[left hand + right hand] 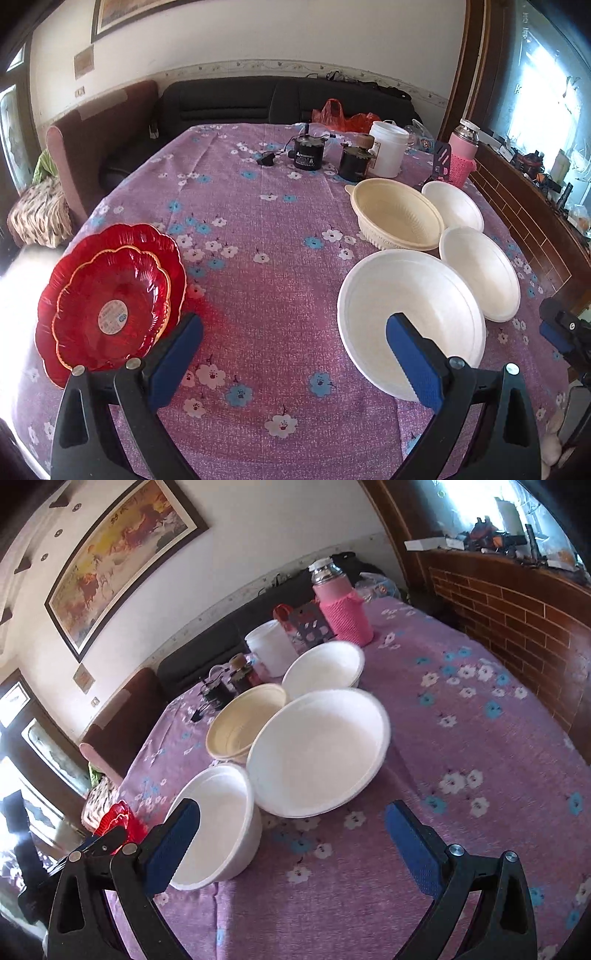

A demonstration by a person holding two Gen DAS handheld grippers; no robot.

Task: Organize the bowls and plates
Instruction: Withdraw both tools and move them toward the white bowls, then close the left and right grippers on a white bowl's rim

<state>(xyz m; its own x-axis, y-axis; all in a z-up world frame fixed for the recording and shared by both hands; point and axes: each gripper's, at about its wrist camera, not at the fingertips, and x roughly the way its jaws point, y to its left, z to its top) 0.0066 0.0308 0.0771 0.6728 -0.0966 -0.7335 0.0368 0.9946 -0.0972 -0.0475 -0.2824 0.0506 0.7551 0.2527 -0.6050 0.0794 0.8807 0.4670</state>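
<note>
Two red scalloped glass plates point(110, 299) lie stacked at the table's left edge, the smaller on the larger; in the right wrist view only a red plate rim point(118, 821) shows. On the right stand a deep white bowl point(410, 321) point(218, 834), a second white bowl point(480, 273) point(317, 753), a cream bowl point(397, 214) point(243, 723) and a small white bowl point(452, 205) point(325, 664). My left gripper point(295, 354) is open between the plates and the deep bowl, holding nothing. My right gripper point(291, 834) is open and holds nothing, just before the two nearest bowls.
A purple flowered cloth point(266, 236) covers the table. At its far end stand a white tub point(388, 147), a pink flask point(461, 155), two dark canisters point(308, 153) and a red bag point(340, 116). A dark sofa point(258, 99) lies beyond, a brick ledge point(517, 620) on the right.
</note>
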